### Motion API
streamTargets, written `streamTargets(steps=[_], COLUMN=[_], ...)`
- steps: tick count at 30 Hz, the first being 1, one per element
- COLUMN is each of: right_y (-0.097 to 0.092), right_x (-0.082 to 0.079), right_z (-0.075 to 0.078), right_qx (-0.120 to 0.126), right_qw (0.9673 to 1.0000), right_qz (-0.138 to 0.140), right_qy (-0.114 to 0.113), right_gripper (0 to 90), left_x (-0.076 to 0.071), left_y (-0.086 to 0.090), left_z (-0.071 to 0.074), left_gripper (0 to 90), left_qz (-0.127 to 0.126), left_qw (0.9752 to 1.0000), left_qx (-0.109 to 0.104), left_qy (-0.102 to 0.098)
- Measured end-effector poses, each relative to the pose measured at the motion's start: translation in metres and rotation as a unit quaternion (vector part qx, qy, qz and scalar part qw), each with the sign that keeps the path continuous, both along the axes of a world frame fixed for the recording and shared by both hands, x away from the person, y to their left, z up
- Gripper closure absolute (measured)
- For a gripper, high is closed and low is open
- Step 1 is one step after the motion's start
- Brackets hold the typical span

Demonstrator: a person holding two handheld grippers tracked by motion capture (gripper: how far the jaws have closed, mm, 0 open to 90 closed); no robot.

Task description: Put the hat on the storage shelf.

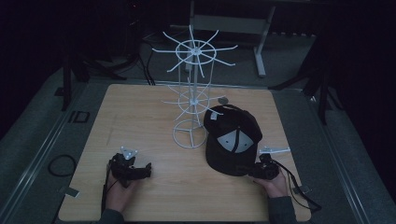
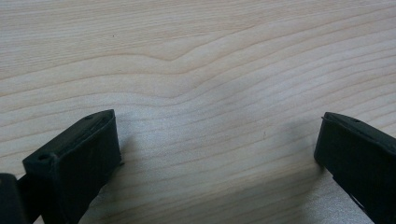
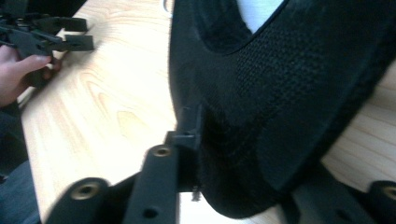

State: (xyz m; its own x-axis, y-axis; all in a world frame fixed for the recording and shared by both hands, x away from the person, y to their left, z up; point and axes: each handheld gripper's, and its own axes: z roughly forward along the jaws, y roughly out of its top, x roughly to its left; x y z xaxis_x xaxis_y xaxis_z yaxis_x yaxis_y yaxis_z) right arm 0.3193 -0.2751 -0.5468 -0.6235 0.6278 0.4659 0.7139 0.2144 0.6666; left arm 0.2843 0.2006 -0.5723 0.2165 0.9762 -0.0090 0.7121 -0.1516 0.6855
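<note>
Black cap (image 1: 233,140) lay on wooden tabletop (image 1: 140,121) beside white wire rack (image 1: 194,93). Right gripper (image 1: 261,169) clamped on cap's brim. Left gripper (image 1: 140,170) rested on tabletop, jaws apart, well clear of cap.

Both grippers are black: the left gripper (image 1: 148,169) carries a grey three-cornered plate on top, the right gripper (image 1: 256,171) trails a dark cable to the right. Blocky black jaws show round screw holes up close. Dark sleeves cover both wrists.
</note>
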Motion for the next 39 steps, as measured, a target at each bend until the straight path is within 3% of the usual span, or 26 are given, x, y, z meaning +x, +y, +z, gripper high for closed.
streamTargets(steps=[6,9,15,20,28,39], right_y=[0.004,0.005,0.013,0.016,0.015,0.013], right_x=[0.001,0.0,-0.003,-0.006,-0.004,-0.001], right_z=[-0.001,0.0,0.01,0.015,0.018,0.023], right_qx=[0.036,0.04,0.053,0.043,0.036,0.027], right_qw=[0.9992,0.9991,0.9983,0.9975,0.9952,0.9926], right_qz=[0.012,0.011,-0.022,-0.046,-0.082,-0.104], right_qy=[0.009,0.008,-0.006,-0.031,-0.039,-0.056], right_gripper=[80.4,80.8,84.6,86.2,86.3,86.3], left_x=[0.0,0.0,0.0,0.0,0.0,0.0], left_y=[0.0,0.0,0.0,0.0,0.0,0.0], left_z=[0.0,0.0,0.0,0.0,0.0,0.0], left_gripper=[0.2,0.2,0.2,0.2,0.2,0.2], left_qz=[0.0,0.0,0.0,0.0,0.0,0.0], left_qw=[1.0,1.0,1.0,1.0,1.0,1.0], left_qx=[0.0,0.0,0.0,-0.001,0.0,-0.001], left_qy=[0.0,0.0,0.0,0.0,0.0,0.0])
